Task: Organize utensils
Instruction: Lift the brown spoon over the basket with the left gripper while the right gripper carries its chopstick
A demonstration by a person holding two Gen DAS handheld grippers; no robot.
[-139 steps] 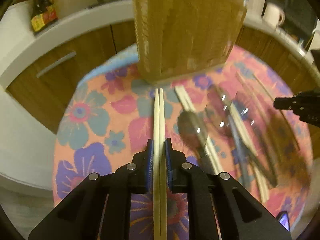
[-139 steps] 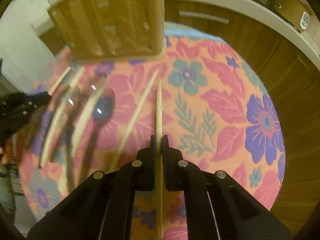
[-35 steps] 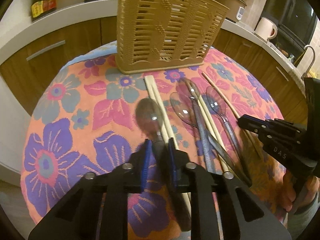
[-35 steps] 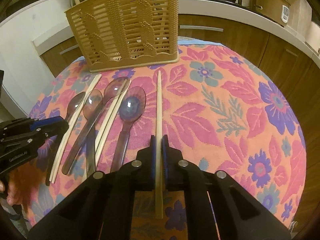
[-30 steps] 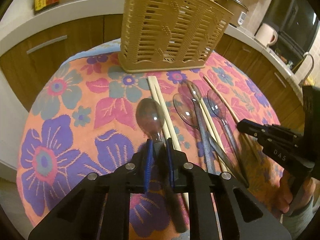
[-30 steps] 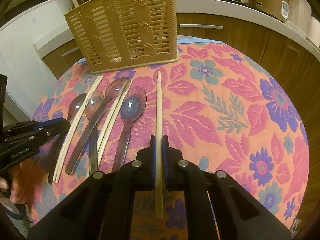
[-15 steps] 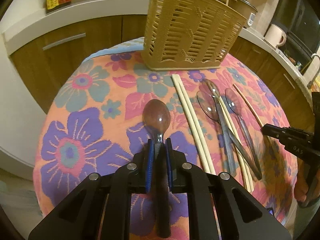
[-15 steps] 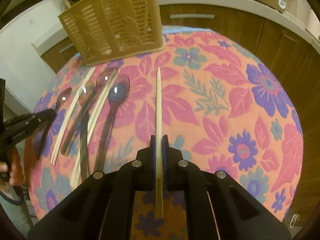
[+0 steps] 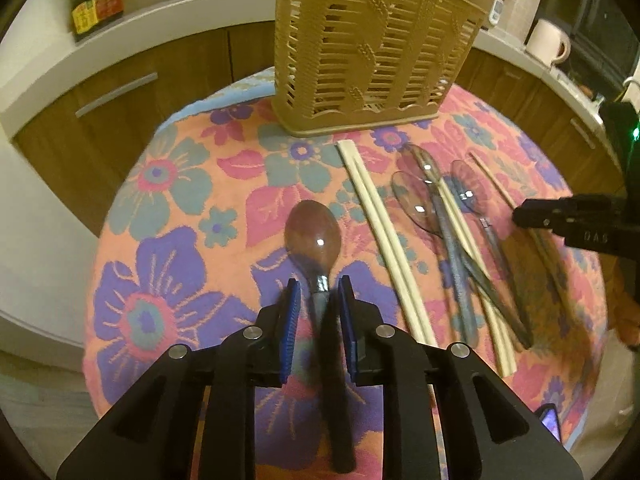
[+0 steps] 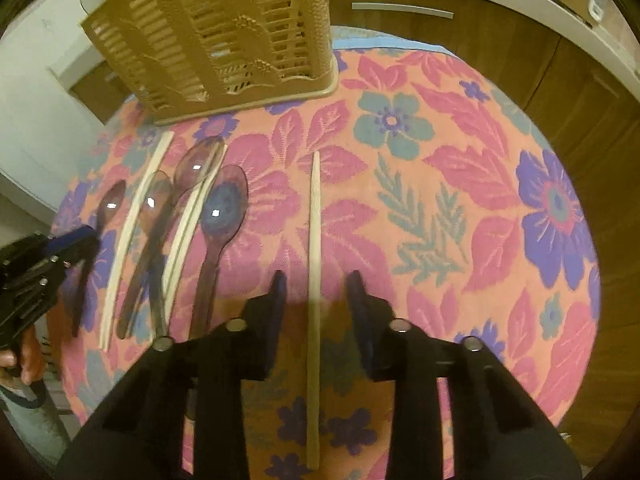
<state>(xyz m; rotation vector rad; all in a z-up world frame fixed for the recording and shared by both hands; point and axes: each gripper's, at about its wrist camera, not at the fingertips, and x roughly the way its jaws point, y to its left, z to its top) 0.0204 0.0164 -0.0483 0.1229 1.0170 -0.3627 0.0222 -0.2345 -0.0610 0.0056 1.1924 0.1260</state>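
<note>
Your left tongs [image 9: 318, 292] had just been opening; their ribbed blue pads [image 9: 291, 312] stood clear of the glossy, translucent brown plastic spoon [image 9: 314, 240], whose slim handle lay between them on the round desk's woven floral cloth [image 9: 168, 208]. Your right tongs [image 10: 316, 284] had likewise just been parting, wide of the pale, tapered wooden chopstick [image 10: 314, 240] lying flat between them. The slatted tan plastic utensil basket [image 9: 372, 48] stood upright at the cloth's far edge, beyond both.
</note>
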